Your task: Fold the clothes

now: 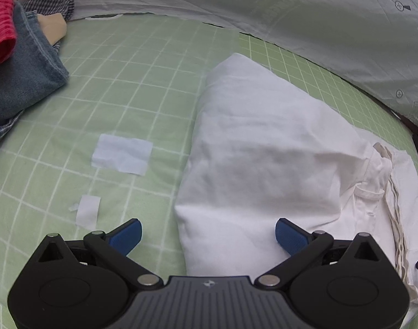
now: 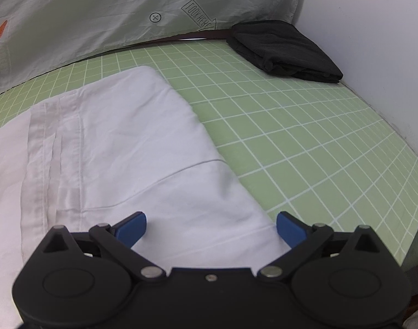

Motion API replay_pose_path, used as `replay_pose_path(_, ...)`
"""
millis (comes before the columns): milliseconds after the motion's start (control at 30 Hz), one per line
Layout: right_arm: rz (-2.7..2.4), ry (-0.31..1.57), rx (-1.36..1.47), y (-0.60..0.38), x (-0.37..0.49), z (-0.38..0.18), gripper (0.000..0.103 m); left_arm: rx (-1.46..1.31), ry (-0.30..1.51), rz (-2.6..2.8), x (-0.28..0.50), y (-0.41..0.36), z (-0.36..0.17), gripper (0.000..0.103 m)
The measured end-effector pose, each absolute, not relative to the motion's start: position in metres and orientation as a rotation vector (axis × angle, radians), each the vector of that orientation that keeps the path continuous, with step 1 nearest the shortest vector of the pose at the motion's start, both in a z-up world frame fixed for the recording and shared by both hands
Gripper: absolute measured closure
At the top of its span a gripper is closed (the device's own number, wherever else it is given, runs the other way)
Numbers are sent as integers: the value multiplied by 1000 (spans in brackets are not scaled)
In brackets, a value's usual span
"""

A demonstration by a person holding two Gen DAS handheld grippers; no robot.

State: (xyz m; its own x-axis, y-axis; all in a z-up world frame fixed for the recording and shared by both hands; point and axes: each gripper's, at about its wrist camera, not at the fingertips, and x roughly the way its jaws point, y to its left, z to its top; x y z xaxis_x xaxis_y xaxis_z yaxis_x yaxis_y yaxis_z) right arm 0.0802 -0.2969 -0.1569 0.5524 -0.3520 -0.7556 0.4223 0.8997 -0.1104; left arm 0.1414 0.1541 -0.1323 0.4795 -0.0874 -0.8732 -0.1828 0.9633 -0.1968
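Left tongs (image 1: 208, 236) and right tongs (image 2: 211, 228) both released, one white garment (image 1: 263, 159), two paper scraps (image 1: 122, 153)

The white garment (image 1: 263, 164) is thin, matt woven cloth, softly creased, with a twisted cotton-like drawstring (image 1: 395, 219) at its waistband; it lies on a smooth matt green checked sheet (image 1: 132, 82). Left of the garment lie coarse blue denim (image 1: 25, 82) and a ribbed red knit (image 1: 0, 24). Each gripper is matt black plastic with shiny metal pivot pins (image 2: 152, 272) and ribbed blue rubbery pads (image 1: 126, 237)
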Motion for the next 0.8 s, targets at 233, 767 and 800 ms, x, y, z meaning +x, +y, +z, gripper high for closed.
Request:
replay_pose_path(233,-472,881,43,-301,84,-154,1,-367,1052,52,140,150,-130,73)
replay_pose_path(767,-404,863,14,-398,83,-144,0,-350,840,-72,131,-9,-27,96)
replay_pose_path(800,-398,858,11,-410,85,-141,0,-344,826,-85,131,-25,-21,96)
